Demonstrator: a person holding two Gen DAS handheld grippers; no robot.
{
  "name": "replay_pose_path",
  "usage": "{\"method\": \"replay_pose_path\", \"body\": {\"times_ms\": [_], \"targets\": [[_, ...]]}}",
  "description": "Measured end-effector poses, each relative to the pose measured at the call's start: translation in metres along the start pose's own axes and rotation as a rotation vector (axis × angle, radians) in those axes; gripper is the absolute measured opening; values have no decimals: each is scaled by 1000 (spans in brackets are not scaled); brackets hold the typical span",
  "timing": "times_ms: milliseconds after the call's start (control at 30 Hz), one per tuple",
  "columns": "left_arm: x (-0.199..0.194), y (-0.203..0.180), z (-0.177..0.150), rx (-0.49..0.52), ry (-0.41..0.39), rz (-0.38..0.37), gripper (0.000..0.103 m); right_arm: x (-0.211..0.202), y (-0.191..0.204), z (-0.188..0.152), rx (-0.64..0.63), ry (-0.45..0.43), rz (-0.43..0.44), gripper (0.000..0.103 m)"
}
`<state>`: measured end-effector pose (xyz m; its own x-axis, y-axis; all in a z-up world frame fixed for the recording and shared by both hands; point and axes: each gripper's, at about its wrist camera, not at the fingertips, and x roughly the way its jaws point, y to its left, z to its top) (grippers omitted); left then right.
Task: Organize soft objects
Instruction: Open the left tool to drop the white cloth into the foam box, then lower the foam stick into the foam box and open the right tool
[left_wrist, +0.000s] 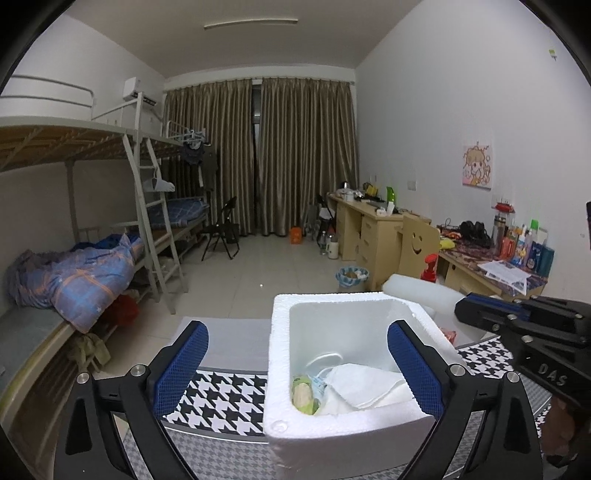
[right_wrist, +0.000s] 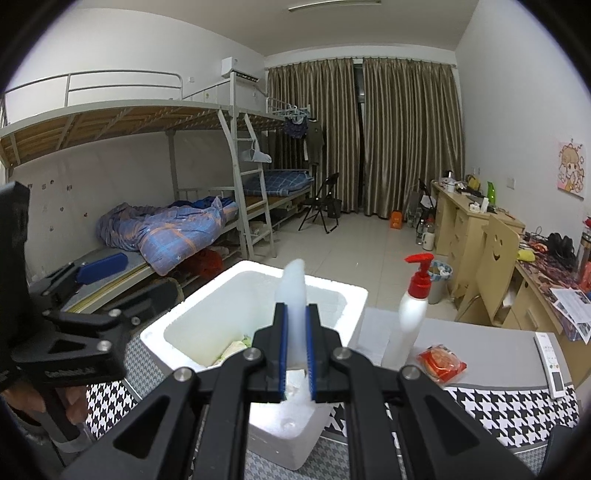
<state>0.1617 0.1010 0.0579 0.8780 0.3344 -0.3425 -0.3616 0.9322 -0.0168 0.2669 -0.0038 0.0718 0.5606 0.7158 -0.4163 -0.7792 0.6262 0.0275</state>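
A white foam box (left_wrist: 343, 424) stands on the houndstooth-covered table (left_wrist: 221, 398). It holds a folded white cloth (left_wrist: 365, 384) and a green-wrapped item (left_wrist: 303, 395). My left gripper (left_wrist: 297, 369) is open, its blue pads straddling the box's near left wall. My right gripper (right_wrist: 295, 343) is shut on a white foam sheet (right_wrist: 293, 291), held upright over the box (right_wrist: 207, 332). The sheet also shows in the left wrist view (left_wrist: 421, 290) behind the box.
A white pump bottle with a red top (right_wrist: 415, 299), a red snack packet (right_wrist: 441, 362) and a white remote (right_wrist: 550, 363) lie on the table right of the box. Bunk beds stand to the left, desks and a chair to the right.
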Motion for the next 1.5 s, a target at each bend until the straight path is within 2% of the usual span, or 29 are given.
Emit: {"method": "replay_pose_path", "body": {"times_ms": [833, 1000, 1067, 1100, 1267, 1500], "targets": [[-12, 28, -9, -33, -8, 74, 100, 37, 29, 7, -33, 68, 63, 12], [-11, 32, -11, -46, -5, 82, 100, 48, 27, 8, -5, 111, 61, 28], [-12, 33, -12, -47, -7, 83, 100, 50, 25, 7, 3, 118, 60, 59], [-12, 34, -11, -48, -9, 84, 100, 49, 25, 7, 9, 111, 57, 62], [-14, 37, -9, -57, -17, 81, 101, 44, 26, 7, 3, 102, 55, 75], [-14, 38, -8, -55, -17, 82, 101, 36, 27, 7, -1, 86, 49, 79]]}}
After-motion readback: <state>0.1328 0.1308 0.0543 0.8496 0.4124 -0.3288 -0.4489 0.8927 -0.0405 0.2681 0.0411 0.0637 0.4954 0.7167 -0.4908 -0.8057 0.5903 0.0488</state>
